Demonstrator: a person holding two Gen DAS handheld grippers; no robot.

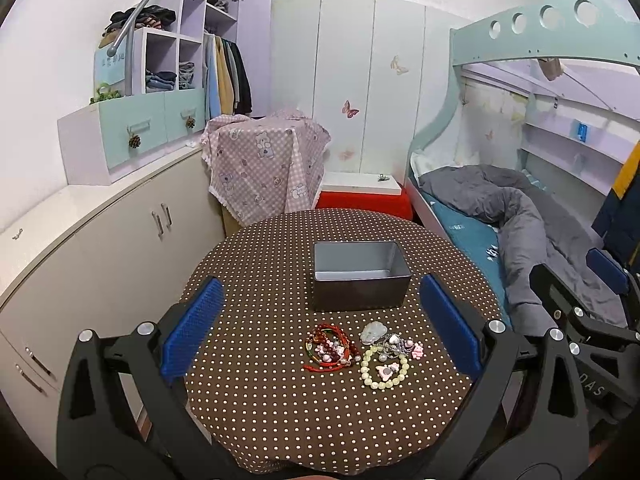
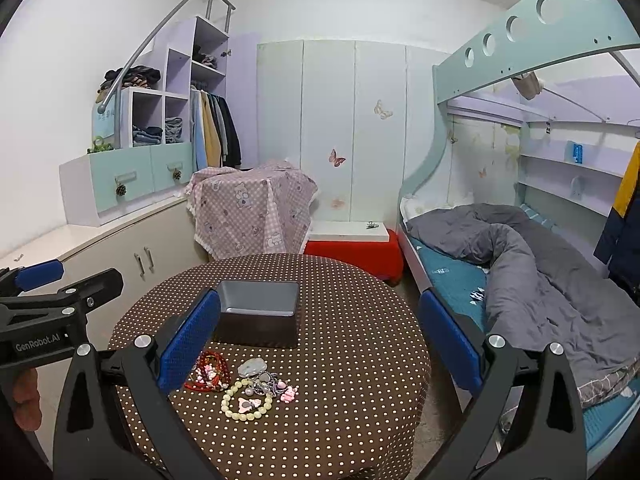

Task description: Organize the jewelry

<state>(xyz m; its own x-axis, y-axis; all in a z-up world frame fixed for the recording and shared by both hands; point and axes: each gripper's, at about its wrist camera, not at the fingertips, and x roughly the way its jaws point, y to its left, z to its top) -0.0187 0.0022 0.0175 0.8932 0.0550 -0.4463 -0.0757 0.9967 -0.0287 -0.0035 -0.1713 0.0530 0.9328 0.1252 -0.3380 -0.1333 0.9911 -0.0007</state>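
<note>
We hold left gripper (image 1: pixel 320 328) and right gripper (image 2: pixel 320 340) wide apart, empty, above the tabletop (image 1: pixel 256 420); bracelets (image 1: pixel 360 354) heaped before open tin (image 1: pixel 360 280), handy for loading.

Brown dotted cloth, bright beads, grey tin

The tablecloth (image 1: pixel 280 400) is dark brown with small cream dots. At its centre lie red bracelets (image 1: pixel 330 346), and at their 3 o'clock a pale cream-green bead ring (image 1: pixel 370 374) with pink charms (image 1: pixel 417 350). At 12 o'clock sits a silver-grey tin (image 1: pixel 360 280). Both grippers carry blue pads (image 1: pixel 192 328) on black frames.
</note>
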